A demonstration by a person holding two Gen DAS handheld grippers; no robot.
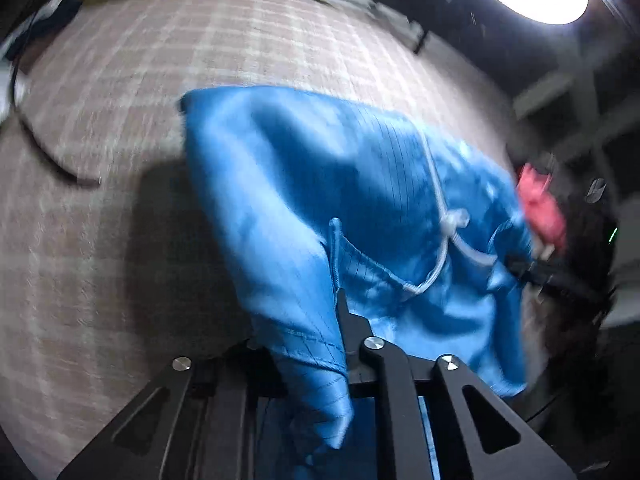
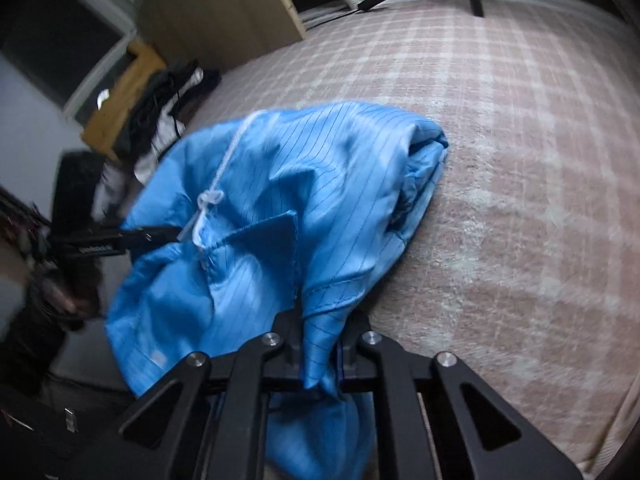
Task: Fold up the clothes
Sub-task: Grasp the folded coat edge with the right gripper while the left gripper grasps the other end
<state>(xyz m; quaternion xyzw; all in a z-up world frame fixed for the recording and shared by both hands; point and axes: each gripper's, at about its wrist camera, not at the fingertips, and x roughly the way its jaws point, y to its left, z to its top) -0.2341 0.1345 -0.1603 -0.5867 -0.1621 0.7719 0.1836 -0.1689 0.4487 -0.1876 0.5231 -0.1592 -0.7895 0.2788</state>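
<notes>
My left gripper (image 1: 340, 300) pinches the blue garment (image 1: 320, 184) at its hem. My right gripper (image 2: 320, 320) pinches another edge above the pink checked bedspread (image 2: 500, 160).

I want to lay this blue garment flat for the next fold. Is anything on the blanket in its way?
Nothing visible. Both the left gripper and the right gripper are shut on the blue garment, and the pink checked blanket beyond it looks bare. A dark cable lies off to one side, apart from the garment.
</notes>
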